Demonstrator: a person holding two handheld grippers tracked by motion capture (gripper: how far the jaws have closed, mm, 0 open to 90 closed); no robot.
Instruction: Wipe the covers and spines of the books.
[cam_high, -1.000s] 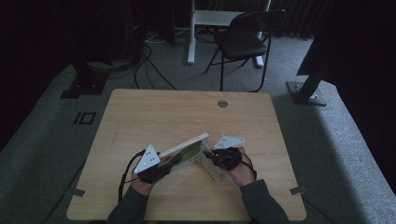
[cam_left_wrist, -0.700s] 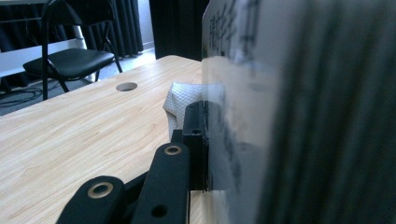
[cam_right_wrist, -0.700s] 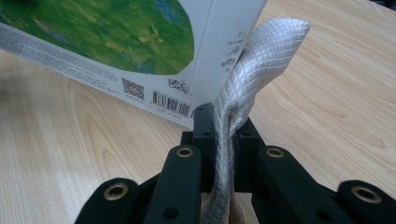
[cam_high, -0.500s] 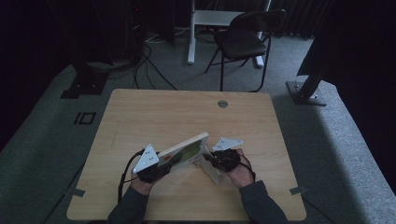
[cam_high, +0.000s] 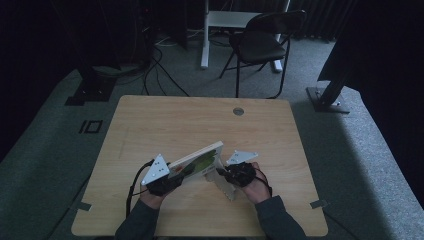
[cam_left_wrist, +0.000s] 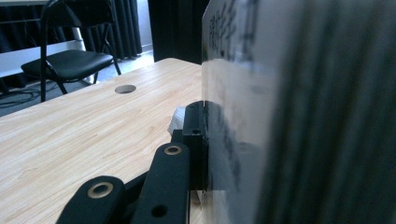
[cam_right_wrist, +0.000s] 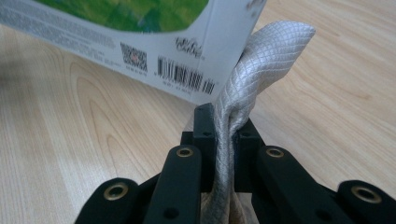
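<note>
A flat white box (cam_high: 197, 161) with a green picture is held tilted above the near middle of the wooden table (cam_high: 165, 125). My left gripper (cam_high: 176, 175) is shut on its left end; in the left gripper view the box wall (cam_left_wrist: 289, 116) presses against the one black jaw in sight, with the gripper (cam_left_wrist: 210, 144) clamped on it. My right gripper (cam_high: 226, 173) is shut on a silver quilted foil bag (cam_high: 226, 190) at the box's right end. In the right gripper view the bag (cam_right_wrist: 271, 51) rises from between the jaws of the gripper (cam_right_wrist: 224, 133), beside the barcoded box corner (cam_right_wrist: 187, 79).
A round cable hole (cam_high: 238, 111) sits near the table's far edge. Beyond the table stand a black chair (cam_high: 260, 45) and a white desk leg (cam_high: 205, 35), with cables on the floor at the far left. A dark stand foot (cam_high: 325, 97) lies at the right.
</note>
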